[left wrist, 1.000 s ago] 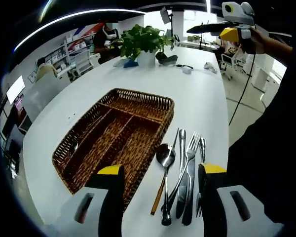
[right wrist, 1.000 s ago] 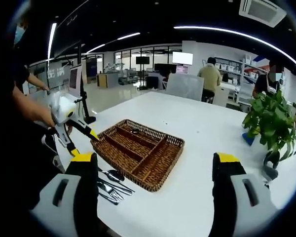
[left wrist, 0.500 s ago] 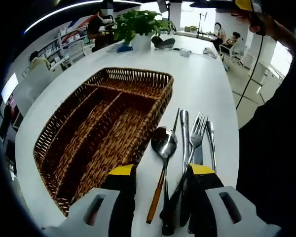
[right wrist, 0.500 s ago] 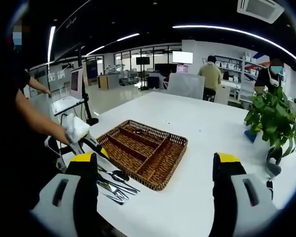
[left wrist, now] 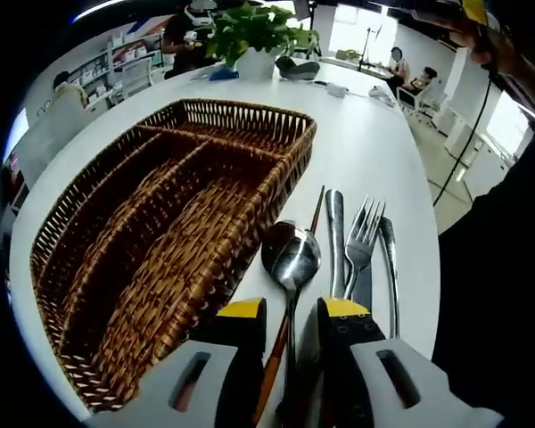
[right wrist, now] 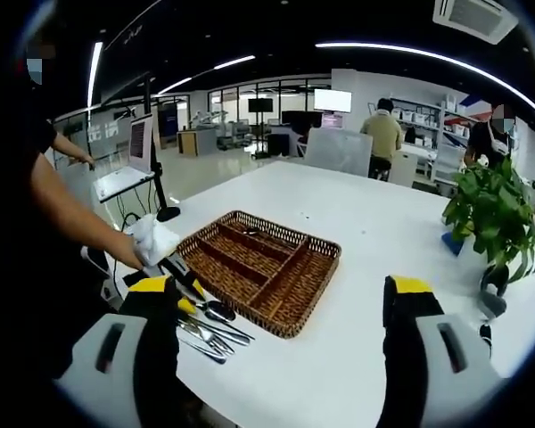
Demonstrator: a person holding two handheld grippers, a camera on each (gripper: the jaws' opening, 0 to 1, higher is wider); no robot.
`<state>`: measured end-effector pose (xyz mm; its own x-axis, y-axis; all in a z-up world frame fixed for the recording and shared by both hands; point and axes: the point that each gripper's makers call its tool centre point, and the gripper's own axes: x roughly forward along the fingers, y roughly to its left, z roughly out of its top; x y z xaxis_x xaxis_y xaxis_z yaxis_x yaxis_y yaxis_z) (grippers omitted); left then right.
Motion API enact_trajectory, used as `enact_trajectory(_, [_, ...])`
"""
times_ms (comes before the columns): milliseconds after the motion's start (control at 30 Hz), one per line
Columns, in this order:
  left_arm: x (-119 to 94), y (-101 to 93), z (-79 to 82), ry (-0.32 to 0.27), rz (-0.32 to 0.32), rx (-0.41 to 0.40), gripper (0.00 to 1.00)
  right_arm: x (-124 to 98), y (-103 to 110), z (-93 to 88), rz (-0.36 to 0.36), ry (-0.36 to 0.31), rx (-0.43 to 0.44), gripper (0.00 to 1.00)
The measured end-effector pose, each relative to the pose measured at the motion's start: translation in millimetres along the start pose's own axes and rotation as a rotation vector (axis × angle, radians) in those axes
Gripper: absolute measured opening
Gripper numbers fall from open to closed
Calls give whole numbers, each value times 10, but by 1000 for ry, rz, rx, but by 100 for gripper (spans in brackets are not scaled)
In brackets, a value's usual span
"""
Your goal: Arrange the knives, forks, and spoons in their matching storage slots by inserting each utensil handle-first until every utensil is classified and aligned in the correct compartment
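A brown wicker basket (left wrist: 160, 223) with long compartments lies on the white table (left wrist: 374, 134). To its right lie a spoon (left wrist: 291, 257), a knife (left wrist: 335, 241), a fork (left wrist: 364, 234) and another slim handle (left wrist: 390, 267). My left gripper (left wrist: 292, 312) is low over them, its jaws narrowed either side of the spoon's handle and a wooden stick (left wrist: 275, 357), with a gap still showing. In the right gripper view the basket (right wrist: 267, 267), the utensils (right wrist: 209, 328) and the left gripper (right wrist: 171, 275) are seen from across the table. My right gripper (right wrist: 281, 292) hangs wide open in the air, holding nothing.
A potted plant (left wrist: 254, 31) and small items stand at the table's far end; the plant (right wrist: 495, 214) is at the right in the right gripper view. A person's arm (right wrist: 80, 223) reaches in from the left. Chairs, desks and people fill the office behind.
My left gripper has come down and forward onto the utensils, and its jaws have closed in from wide apart to a narrow gap around the spoon's handle. The right gripper has barely moved.
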<state>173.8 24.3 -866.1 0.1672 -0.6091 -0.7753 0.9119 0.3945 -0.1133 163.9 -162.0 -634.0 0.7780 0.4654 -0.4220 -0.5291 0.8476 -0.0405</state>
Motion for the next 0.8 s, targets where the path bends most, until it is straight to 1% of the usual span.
enact_trajectory(100, [5,-5,41,-21,1,-5,16,-8,-6,-26,-3,6,-2,98])
enact_trajectory(233, [38,-21,-7,-10,-2,11,11,-20,-7,-38,-6,8,0,97])
enact_trajectory(267, [37,-34,22,-23,-6,17,8,-24,-6,-38,-7,8,0,97])
enact_trajectory(300, [38,-47,19,-19,-7,17,7,-28,-8,-35,-9,7,1,97])
enact_trajectory(433, [12,-36,91,-39,-7,9,5,-32,-18,-41,-12,9,3,97])
enact_trajectory(533, [24,-34,62,-19,-18,13,4,-25,-28,-42,-14,9,3,96])
enact_trajectory(733, [2,-32,112,7,-16,59,4,-5,-22,-31,-9,10,-2,96])
enact_trajectory(800, [-6,-18,128,6,-11,61,4,3,-24,-35,-8,11,-1,96])
